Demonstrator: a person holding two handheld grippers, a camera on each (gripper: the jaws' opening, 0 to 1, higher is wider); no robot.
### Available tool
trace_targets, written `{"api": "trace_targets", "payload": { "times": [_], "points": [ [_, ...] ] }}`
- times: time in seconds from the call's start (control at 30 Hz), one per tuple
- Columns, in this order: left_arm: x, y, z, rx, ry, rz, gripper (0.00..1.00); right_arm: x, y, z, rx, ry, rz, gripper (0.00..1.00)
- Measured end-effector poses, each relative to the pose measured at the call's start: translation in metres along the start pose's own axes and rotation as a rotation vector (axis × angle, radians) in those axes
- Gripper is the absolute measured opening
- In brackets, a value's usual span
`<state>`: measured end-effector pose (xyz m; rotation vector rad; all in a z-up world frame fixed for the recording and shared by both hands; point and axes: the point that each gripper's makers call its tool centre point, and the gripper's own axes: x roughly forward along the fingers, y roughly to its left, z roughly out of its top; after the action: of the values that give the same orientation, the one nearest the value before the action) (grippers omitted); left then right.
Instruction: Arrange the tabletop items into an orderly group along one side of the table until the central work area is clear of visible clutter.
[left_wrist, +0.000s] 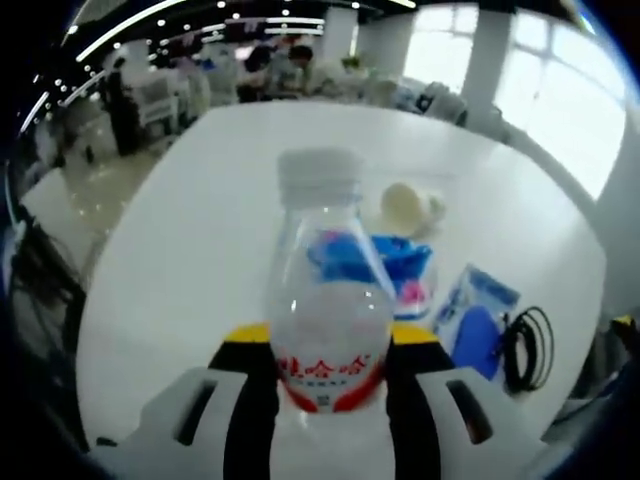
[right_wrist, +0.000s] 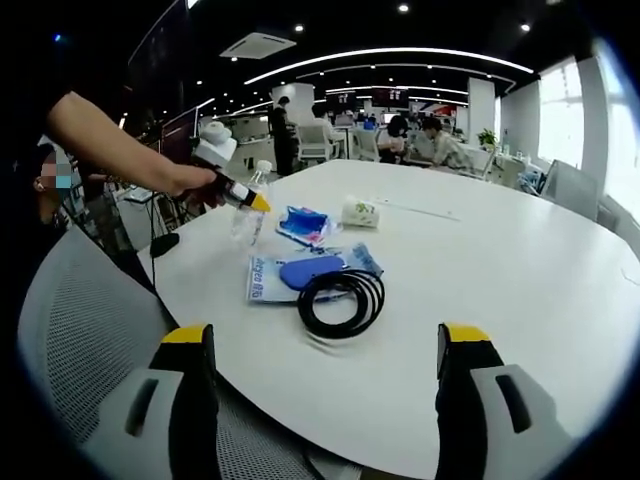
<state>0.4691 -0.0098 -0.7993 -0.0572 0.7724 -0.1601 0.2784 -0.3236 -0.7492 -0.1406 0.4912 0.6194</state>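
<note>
A clear plastic water bottle (left_wrist: 322, 300) with a white cap and a red label stands upright between my left gripper's (left_wrist: 325, 345) jaws, which are shut on its lower body. In the right gripper view the same bottle (right_wrist: 248, 215) sits near the table's left edge, the left gripper (right_wrist: 250, 200) clamped on it and a person's hand behind it. My right gripper (right_wrist: 325, 338) hangs open over the near table edge, holding nothing. In front of it lie a black cable coil (right_wrist: 342, 300), a blue pouch on a plastic packet (right_wrist: 305, 272), a blue packet (right_wrist: 303, 224) and a white crumpled cup (right_wrist: 358, 212).
The round white table (right_wrist: 500, 280) is bare on its right and far sides. A grey mesh chair (right_wrist: 90, 330) stands against the near left edge. Beyond the bottle I see the blue packet (left_wrist: 370, 258), the white cup (left_wrist: 408, 208) and the cable coil (left_wrist: 525, 348). People sit at desks far behind.
</note>
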Motion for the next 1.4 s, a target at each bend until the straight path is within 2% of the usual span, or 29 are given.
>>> {"api": "trace_targets", "payload": {
  "times": [0.3,0.6,1.13,1.4],
  "points": [
    [-0.001,-0.002,-0.008,0.003,-0.004,0.002,0.38,0.000,0.000,-0.001,-0.003,0.002,0.002,0.91],
    [-0.004,-0.010,-0.009,0.052,-0.026,0.005,0.38,0.000,-0.001,-0.001,-0.003,0.001,-0.001,0.91],
    [-0.014,-0.011,-0.019,0.094,-0.077,0.025,0.39,0.000,0.002,-0.001,-0.008,0.006,0.005,0.91],
    [-0.014,-0.009,-0.019,0.107,-0.093,0.039,0.40,0.000,0.002,-0.001,-0.008,0.007,0.004,0.90]
  ]
}}
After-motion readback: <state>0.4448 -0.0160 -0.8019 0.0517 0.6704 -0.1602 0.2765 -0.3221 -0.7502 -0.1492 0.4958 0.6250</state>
